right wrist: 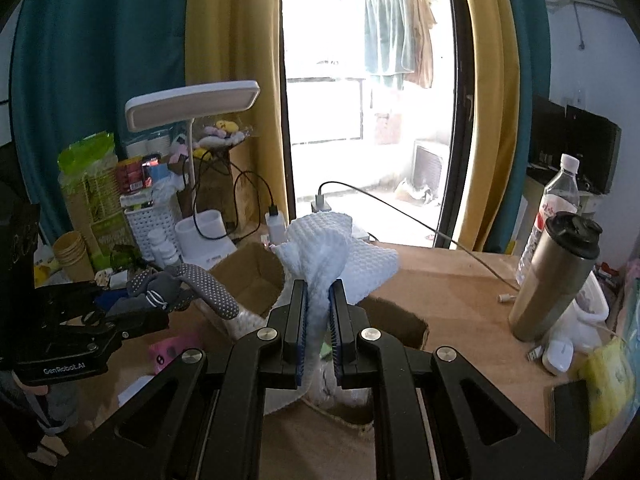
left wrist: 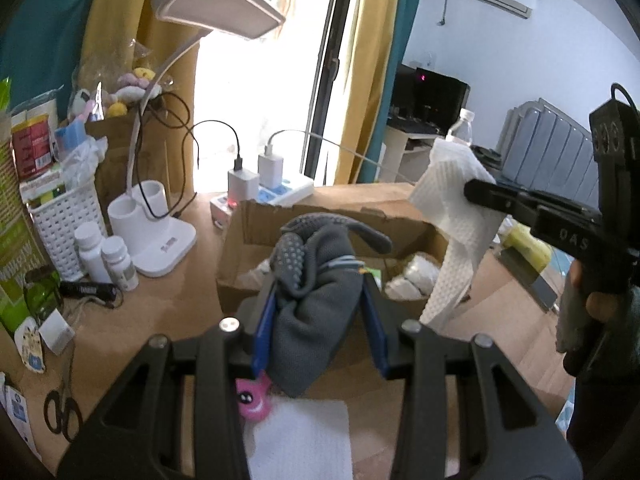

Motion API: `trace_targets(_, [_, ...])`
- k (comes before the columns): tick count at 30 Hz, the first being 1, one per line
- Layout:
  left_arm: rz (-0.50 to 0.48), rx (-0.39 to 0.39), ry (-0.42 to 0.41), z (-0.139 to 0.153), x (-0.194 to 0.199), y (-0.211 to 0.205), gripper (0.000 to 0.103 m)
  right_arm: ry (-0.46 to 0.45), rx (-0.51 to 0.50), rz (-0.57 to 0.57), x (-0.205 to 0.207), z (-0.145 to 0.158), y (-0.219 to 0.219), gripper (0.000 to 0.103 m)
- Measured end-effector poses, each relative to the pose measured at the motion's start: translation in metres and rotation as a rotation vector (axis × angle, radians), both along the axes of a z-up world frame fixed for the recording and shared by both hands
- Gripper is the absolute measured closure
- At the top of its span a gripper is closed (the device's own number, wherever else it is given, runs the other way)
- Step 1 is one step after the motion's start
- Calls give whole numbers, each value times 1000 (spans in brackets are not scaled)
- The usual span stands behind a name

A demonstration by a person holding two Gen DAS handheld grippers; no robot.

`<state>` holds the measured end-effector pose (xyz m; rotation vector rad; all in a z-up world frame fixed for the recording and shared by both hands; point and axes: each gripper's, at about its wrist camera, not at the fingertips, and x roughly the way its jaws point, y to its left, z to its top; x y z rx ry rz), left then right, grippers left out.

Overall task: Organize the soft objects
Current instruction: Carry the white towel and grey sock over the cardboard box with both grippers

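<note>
The left claw [left wrist: 320, 312] squeezes a gray sock [left wrist: 308, 320] between its blue pads — the jaws are nearly closed, with only the bunched sock keeping them apart. The sock has bumpy dots on its top part and hangs in the air over an open cardboard box [left wrist: 256, 220]. The right claw [right wrist: 319, 320] is pinched tight on a white bumpy cloth [right wrist: 332, 248]. The cloth puffs up above the pads and also hangs down under them — it is up in the air over the same box, to the right of the sock. Inside the box sit a few white soft things [left wrist: 408, 276]. A pink toy [left wrist: 252, 396] and a flat white cloth [left wrist: 304, 436] lie on the brown table [left wrist: 160, 320], just in front of the box.
</note>
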<state>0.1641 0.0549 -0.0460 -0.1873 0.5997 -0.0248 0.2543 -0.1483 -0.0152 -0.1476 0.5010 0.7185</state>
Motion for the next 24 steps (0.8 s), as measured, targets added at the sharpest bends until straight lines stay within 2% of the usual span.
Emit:
trace_targets(16, [-2,-6,-24,5,33,9,63,-9,59,-52,35,7,8,91])
trace_targets(24, [3,-20,-16,-4,46,16,63,-23,-4,-51,42,-9,31,91])
